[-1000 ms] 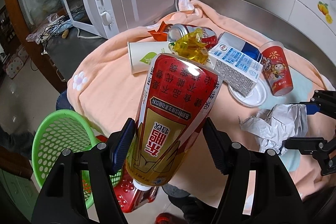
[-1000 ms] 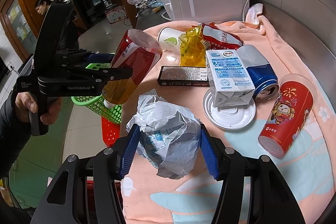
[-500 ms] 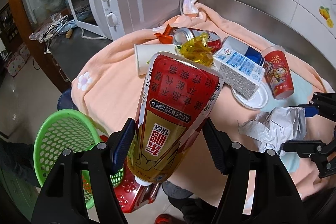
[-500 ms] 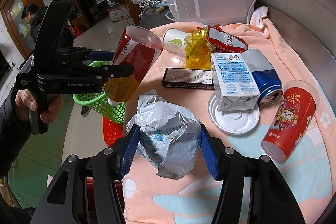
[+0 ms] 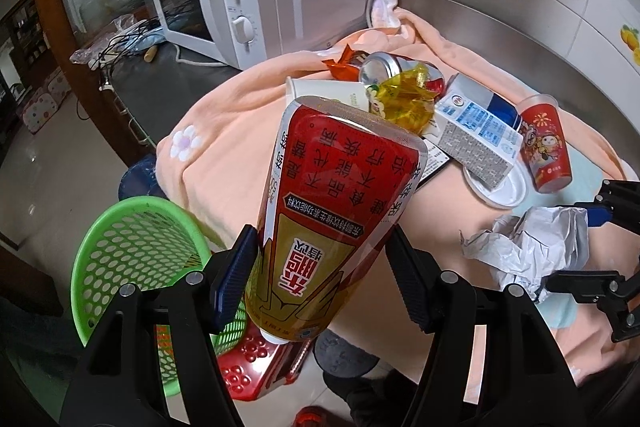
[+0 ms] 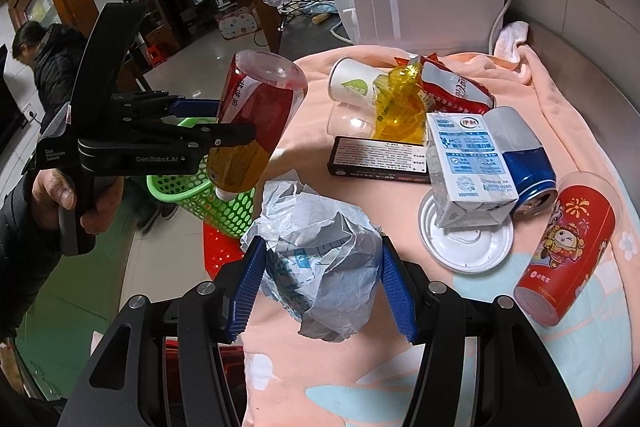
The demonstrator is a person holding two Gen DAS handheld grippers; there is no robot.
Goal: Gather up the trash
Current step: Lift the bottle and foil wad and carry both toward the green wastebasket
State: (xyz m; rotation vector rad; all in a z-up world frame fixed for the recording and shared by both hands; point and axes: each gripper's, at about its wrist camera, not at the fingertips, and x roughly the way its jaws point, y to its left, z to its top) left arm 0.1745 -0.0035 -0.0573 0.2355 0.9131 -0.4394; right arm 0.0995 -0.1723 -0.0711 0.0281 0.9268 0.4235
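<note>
While tongs (image 5: 320,283) clamp it, bottle (image 5: 336,203) overhangs blanket edge (image 5: 188,183).

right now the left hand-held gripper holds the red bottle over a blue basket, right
Not quite: the basket is green, as the left wrist view shows. The left hand-held gripper does hold the red bottle, cap end down, above it.

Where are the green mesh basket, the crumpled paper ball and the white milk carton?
Green plastic mesh basket (image 5: 132,251), left wrist view, inner wall.
Crumpled white paper ball (image 6: 324,259), right wrist view, middle.
White-and-blue milk carton (image 6: 470,163), right wrist view, printed face.
</note>
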